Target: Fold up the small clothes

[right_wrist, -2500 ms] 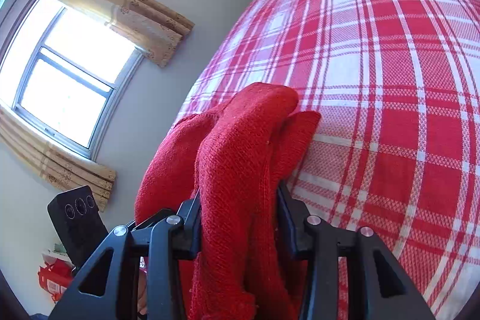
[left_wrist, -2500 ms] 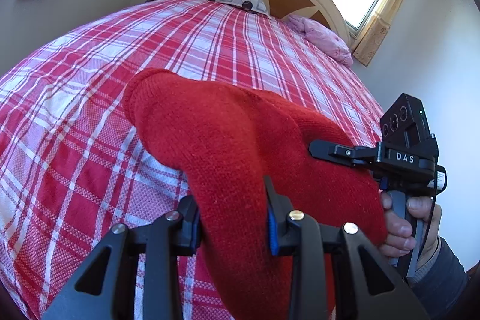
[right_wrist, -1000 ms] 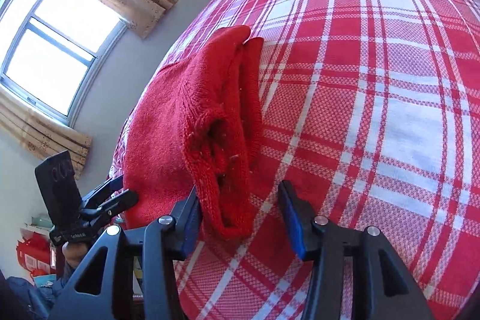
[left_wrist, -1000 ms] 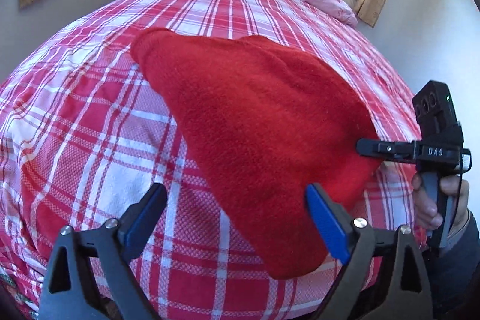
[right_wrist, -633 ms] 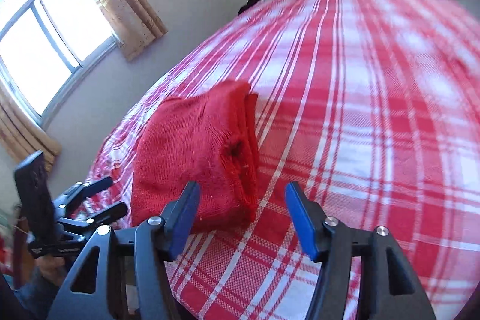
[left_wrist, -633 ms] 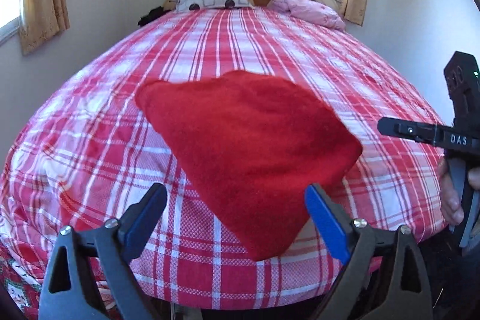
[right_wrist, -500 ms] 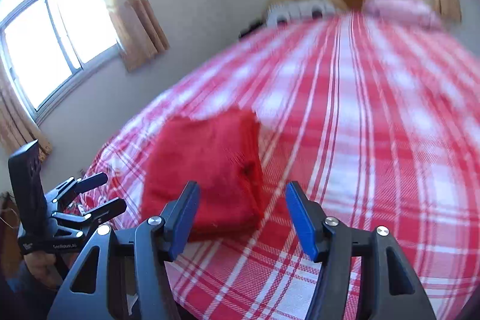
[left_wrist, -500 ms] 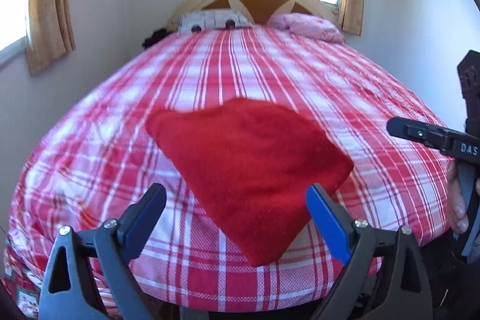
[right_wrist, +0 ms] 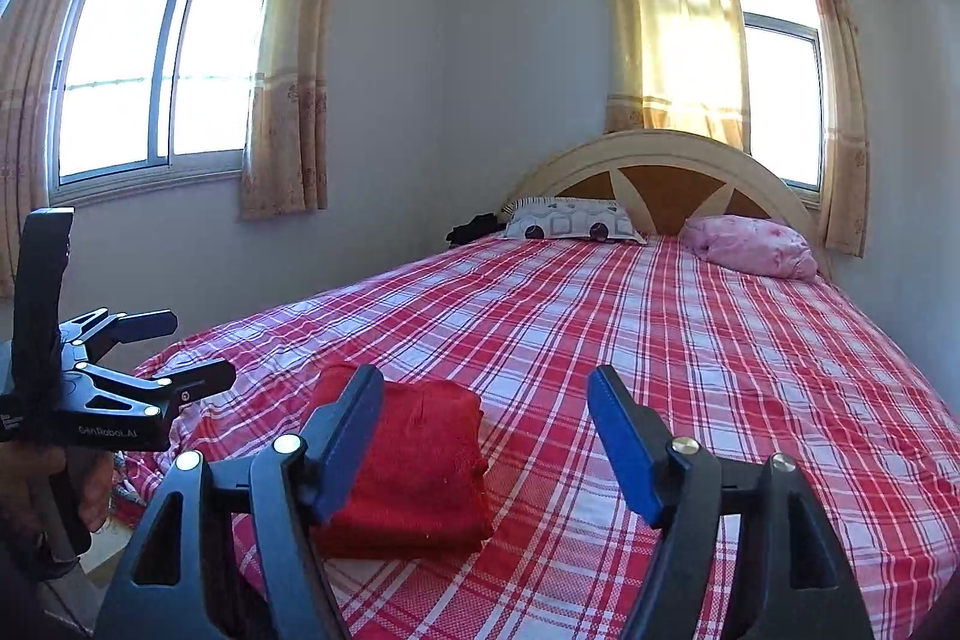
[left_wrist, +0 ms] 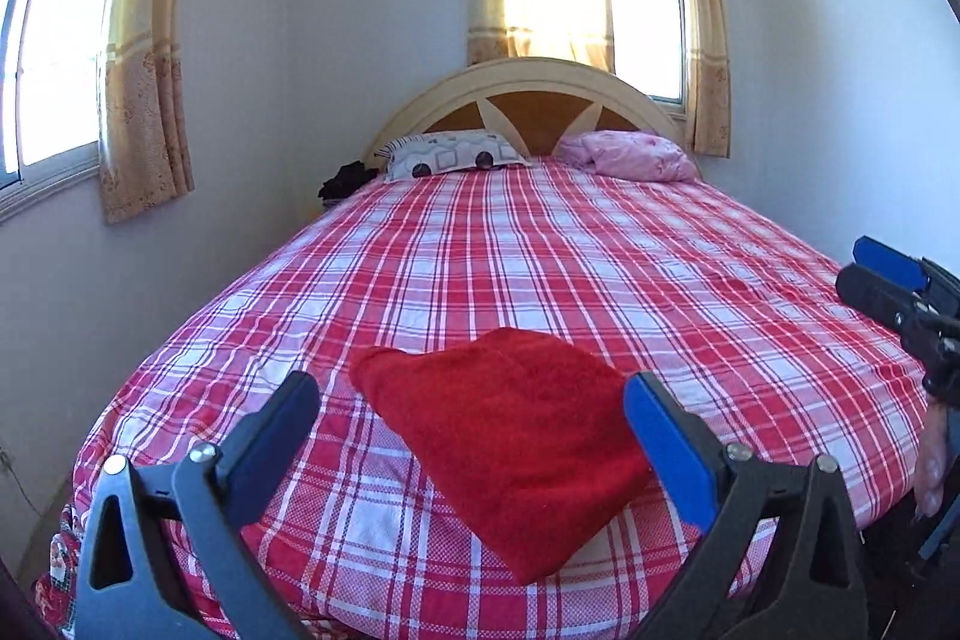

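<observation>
A folded red sweater lies flat on the bed, near the foot edge and toward its left corner as seen from the foot. It rests on the red and white checked bedspread, free of both grippers.

The left gripper hangs above the foot of the bed with its jaws spread wide and opening; the sweater shows between the blue pads in the left wrist view, but they do not touch it. The right gripper is held off the foot edge too, its jaws apart and opening, with nothing pinched; the sweater sits just behind its left finger in the right wrist view.

At the head edge lie a patterned pillow and a pink pillow, against a curved headboard. Curtained windows are in the walls behind and to the left of the bed.
</observation>
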Action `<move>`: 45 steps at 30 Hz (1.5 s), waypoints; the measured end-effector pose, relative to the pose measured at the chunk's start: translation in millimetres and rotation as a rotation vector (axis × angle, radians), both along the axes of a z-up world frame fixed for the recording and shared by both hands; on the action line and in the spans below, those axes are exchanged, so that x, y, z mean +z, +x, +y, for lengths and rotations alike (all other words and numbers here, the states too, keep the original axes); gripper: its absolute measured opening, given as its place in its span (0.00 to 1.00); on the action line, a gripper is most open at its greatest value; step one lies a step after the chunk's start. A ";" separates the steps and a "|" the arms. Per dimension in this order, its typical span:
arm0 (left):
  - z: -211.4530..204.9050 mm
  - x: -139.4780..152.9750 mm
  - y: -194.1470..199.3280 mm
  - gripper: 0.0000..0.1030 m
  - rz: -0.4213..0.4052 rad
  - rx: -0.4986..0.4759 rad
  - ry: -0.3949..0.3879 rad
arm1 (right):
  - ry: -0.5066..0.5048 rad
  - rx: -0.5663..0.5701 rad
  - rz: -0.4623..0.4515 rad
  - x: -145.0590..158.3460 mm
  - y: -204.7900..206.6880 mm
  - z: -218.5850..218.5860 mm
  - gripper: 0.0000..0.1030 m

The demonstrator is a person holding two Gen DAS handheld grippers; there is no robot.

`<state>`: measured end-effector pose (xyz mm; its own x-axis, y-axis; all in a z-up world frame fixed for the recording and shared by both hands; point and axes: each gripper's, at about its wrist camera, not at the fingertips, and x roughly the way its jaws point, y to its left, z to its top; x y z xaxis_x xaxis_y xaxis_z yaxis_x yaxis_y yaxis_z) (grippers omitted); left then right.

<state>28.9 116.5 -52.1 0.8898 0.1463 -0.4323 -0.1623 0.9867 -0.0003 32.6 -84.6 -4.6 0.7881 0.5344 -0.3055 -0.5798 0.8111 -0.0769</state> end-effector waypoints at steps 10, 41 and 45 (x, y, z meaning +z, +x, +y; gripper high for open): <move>-5.5 6.0 -5.4 1.00 -0.018 -0.001 0.007 | 0.023 0.006 0.002 6.0 -6.6 -7.3 0.69; -12.3 19.4 -12.8 1.00 -0.057 0.017 0.031 | 0.057 -0.016 0.011 -0.1 -13.5 -18.2 0.69; -10.1 23.9 -15.4 1.00 -0.076 0.028 0.034 | 0.049 -0.009 0.014 -3.8 -14.7 -15.2 0.69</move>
<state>13.5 106.4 -28.2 0.9151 0.1853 -0.3581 -0.1910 0.9814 0.0196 17.9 -99.8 -8.4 0.7891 0.5414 -0.2903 -0.5728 0.8192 -0.0291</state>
